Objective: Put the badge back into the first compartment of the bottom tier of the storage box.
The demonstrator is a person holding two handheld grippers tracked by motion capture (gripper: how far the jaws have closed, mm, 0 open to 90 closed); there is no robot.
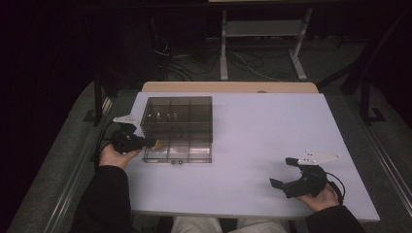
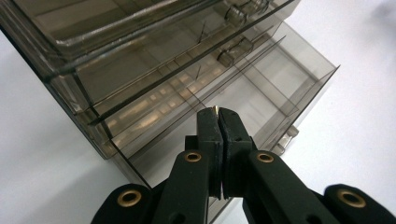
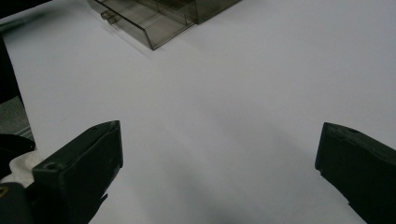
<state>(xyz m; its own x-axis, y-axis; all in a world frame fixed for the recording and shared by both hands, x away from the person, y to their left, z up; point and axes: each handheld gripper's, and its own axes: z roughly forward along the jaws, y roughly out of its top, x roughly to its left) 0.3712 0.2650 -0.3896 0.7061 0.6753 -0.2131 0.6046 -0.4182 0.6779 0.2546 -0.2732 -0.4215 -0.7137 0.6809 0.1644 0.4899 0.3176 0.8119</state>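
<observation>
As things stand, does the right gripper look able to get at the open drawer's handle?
Probably yes. The right gripper rests open on bare table, with nothing between it and the drawer. The handle faces the person, and the left gripper is at the drawer's left end.

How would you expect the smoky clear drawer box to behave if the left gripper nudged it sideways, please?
The drawer box looks like thin hard plastic, so probably stiff and light. On the smooth white table it would likely slide rather than tip, being low and wide. Its bottom drawer stands pulled out and may shift first.
</observation>
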